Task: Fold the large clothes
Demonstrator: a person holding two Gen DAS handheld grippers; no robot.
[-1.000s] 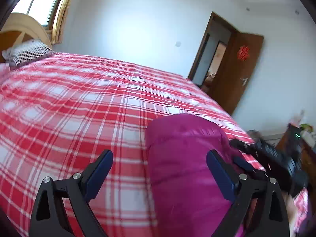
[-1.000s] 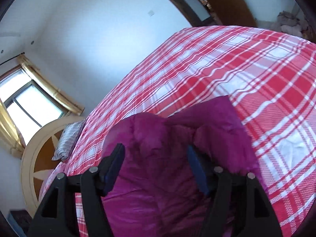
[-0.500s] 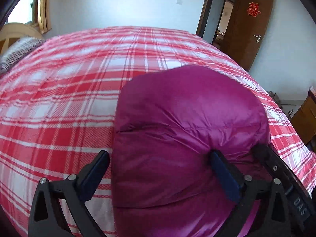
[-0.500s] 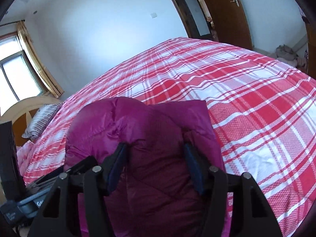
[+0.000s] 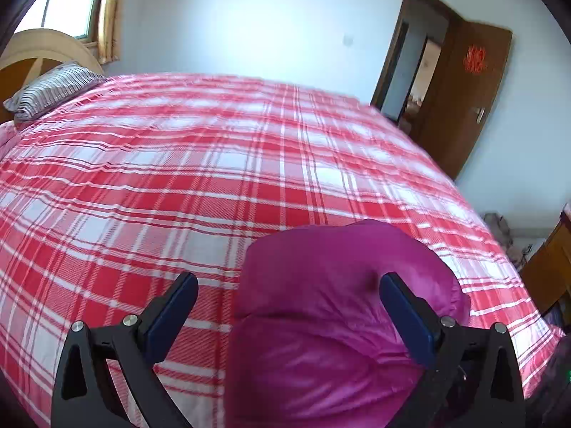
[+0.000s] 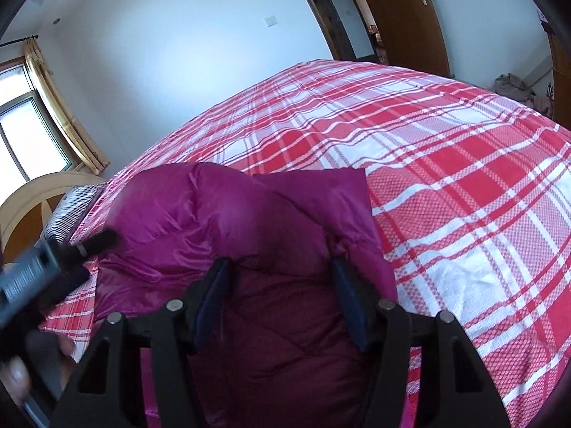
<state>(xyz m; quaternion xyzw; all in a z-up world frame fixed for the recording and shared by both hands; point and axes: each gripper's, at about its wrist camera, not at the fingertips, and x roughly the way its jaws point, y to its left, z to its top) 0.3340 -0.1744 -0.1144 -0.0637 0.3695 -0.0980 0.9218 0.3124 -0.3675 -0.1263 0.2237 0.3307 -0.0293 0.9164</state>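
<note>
The magenta puffer jacket [image 5: 332,321] lies bundled at the near edge of the bed [image 5: 214,164], on its red plaid cover. It looks light, soft, springy and slick-shelled, so a hold on a hem or seam edge should keep better than one on the puffed quilting. The left gripper [image 5: 285,306] hovers, jaws wide and empty. The right gripper [image 6: 282,296] has its jaws half-closed astride a fold; whether they pinch it, I cannot tell.
</note>
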